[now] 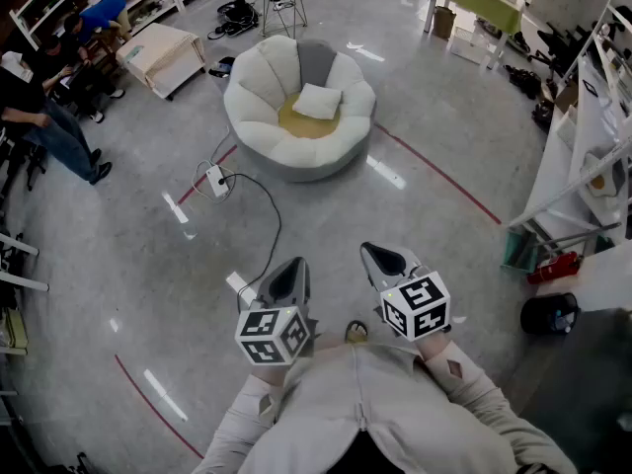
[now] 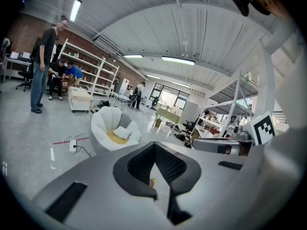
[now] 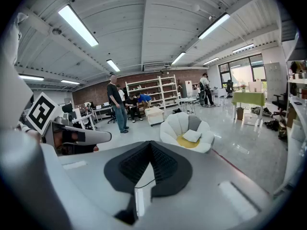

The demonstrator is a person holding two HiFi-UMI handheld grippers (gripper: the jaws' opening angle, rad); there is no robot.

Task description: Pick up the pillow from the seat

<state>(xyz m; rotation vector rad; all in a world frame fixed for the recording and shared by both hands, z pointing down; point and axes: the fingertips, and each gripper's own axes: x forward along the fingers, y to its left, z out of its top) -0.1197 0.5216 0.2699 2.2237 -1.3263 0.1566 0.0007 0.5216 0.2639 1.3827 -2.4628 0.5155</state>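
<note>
A white square pillow (image 1: 317, 101) lies on the yellow cushion of a round white petal-shaped seat (image 1: 259, 131), far ahead on the floor. Both grippers are held close to my body, well short of the seat. My left gripper (image 1: 289, 269) and right gripper (image 1: 379, 256) point toward it, each with jaws shut and nothing between them. In the left gripper view the pillow (image 2: 122, 133) and the seat (image 2: 100, 123) show beyond the closed jaws of the left gripper (image 2: 154, 146). From the right gripper (image 3: 150, 148) the pillow (image 3: 192, 136) sits in the seat (image 3: 170, 128), ahead and right.
A white power strip (image 1: 215, 179) with a black cable lies on the floor between me and the seat. Red floor lines (image 1: 439, 174) curve past it. People (image 1: 39, 117) stand at the left near a wooden cart (image 1: 158, 57). White shelving (image 1: 583, 166) and a black bin (image 1: 548, 314) stand at the right.
</note>
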